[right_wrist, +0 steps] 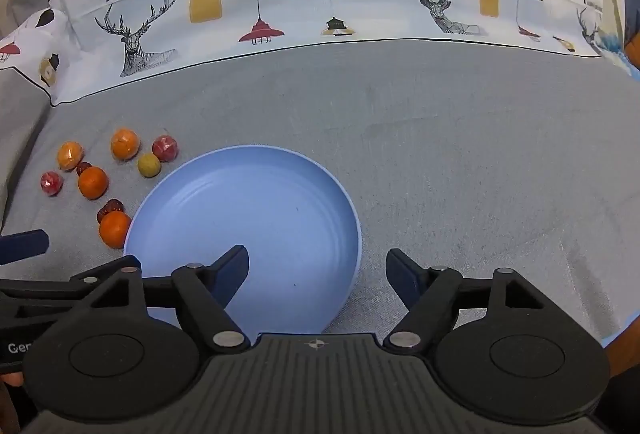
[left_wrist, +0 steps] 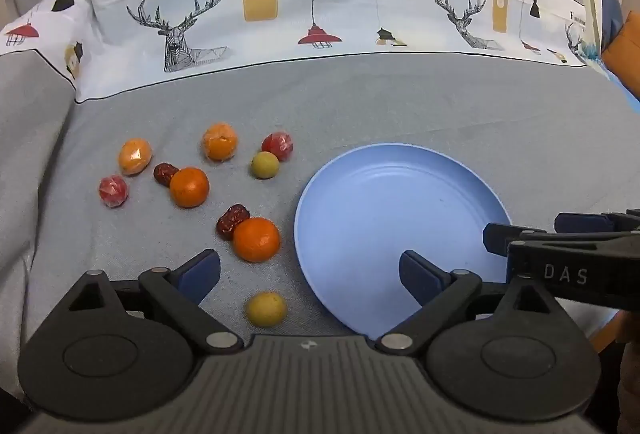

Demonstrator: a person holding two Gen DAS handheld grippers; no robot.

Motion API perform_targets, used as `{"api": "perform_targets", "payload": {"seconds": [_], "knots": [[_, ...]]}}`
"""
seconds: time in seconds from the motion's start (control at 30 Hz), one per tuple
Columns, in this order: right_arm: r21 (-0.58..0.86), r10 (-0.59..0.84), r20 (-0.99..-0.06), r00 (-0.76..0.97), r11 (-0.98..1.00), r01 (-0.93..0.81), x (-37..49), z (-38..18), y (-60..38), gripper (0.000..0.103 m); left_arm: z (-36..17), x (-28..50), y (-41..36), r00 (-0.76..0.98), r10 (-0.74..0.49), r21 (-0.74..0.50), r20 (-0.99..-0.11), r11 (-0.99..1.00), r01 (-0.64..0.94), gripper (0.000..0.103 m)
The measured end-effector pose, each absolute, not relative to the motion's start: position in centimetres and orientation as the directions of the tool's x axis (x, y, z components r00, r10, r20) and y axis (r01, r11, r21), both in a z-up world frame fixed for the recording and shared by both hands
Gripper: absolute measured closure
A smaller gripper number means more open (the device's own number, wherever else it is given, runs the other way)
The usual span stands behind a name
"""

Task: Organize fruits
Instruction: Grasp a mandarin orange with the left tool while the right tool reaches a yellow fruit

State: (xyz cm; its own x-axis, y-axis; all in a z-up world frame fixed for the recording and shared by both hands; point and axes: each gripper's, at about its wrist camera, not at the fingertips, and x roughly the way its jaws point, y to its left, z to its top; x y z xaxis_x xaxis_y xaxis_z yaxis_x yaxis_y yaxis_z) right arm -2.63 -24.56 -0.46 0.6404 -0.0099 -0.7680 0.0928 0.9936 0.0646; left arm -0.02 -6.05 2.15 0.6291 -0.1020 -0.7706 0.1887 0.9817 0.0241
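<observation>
Both grippers hang with jaws spread and nothing between them. The left gripper (left_wrist: 310, 274) has a yellow-green fruit (left_wrist: 266, 309) just below its gap and an orange (left_wrist: 256, 239) beside a dark red date (left_wrist: 232, 221) just ahead. The right gripper (right_wrist: 318, 270) hovers over the near rim of the blue plate (right_wrist: 280, 202). Further out, left of the plate, the other fruits (left_wrist: 189, 187) lie scattered on the grey cloth (left_wrist: 400, 106), with a deer-print band (left_wrist: 312, 2) behind.
</observation>
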Motion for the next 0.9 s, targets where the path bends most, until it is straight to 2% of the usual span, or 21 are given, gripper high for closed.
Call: {"api": "perform_targets", "payload": {"seconds": [0.17,0.3,0.77,0.9], "knots": [[0.084,0.006,-0.771,0.637,0.992,0.093,-2.5,-0.4,-25.1,0.027,2.0,-0.2,-6.2,0.626,-0.118,0.009,-0.771,0.98,0.197,0.009],[0.074,0.006,-0.775,0.632,0.994,0.082,-2.5,-0.4,-24.3,0.027,1.9,-0.2,-6.3,0.618,-0.129,0.005,-0.776,0.978,0.21,0.019],[0.126,0.037,-0.75,0.661,0.988,0.087,-2.9,-0.9,-24.5,0.027,1.9,-0.4,-6.6,0.599,-0.166,-0.016,-0.783,0.969,0.247,0.029],[0.121,0.029,-0.756,0.654,0.988,0.096,-2.8,-0.9,-24.7,0.027,1.9,-0.4,-6.7,0.595,-0.172,-0.023,-0.785,0.968,0.25,0.036]]}}
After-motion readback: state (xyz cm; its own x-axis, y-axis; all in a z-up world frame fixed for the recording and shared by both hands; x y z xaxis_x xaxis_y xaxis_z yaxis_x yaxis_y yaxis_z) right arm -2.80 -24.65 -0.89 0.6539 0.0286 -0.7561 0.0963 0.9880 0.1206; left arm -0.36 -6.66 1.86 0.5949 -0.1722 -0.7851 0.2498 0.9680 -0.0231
